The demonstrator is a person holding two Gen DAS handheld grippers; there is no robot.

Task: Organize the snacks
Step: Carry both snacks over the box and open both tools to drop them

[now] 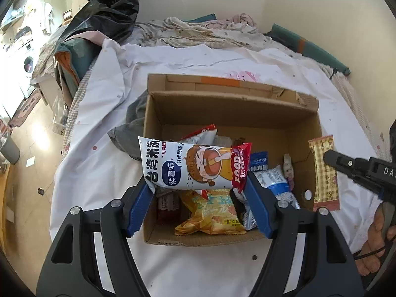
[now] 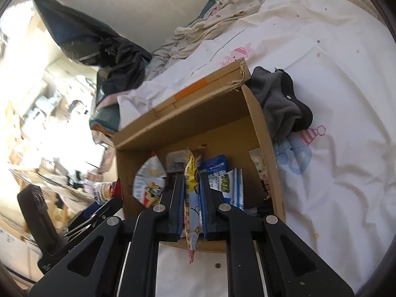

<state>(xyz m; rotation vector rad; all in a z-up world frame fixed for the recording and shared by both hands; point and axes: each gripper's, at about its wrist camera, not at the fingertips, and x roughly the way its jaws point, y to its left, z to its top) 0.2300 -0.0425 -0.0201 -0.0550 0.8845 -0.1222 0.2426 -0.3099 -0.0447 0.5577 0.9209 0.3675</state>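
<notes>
An open cardboard box (image 1: 222, 104) stands on a white bedsheet and holds several snack packets, among them a yellow bag (image 1: 212, 210) and blue-and-white packets (image 1: 274, 180). My left gripper (image 1: 198, 183) is shut on a white snack bag (image 1: 188, 165) with a cartoon face and a red end, held crosswise above the box's near half. My right gripper (image 2: 191, 177) is shut on a flat yellow checked packet (image 2: 190, 198), which hangs edge-on over the box (image 2: 259, 113). In the left wrist view that packet (image 1: 324, 173) hangs at the box's right wall, pinched by the right gripper (image 1: 329, 156).
A grey cloth (image 1: 128, 133) lies against the box's side, also visible as a dark grey heap (image 2: 279, 104). A black plastic bag (image 1: 111, 7) and crumpled bedding (image 1: 198, 32) sit at the far end of the bed. The bed's left edge drops to the floor (image 1: 29, 133).
</notes>
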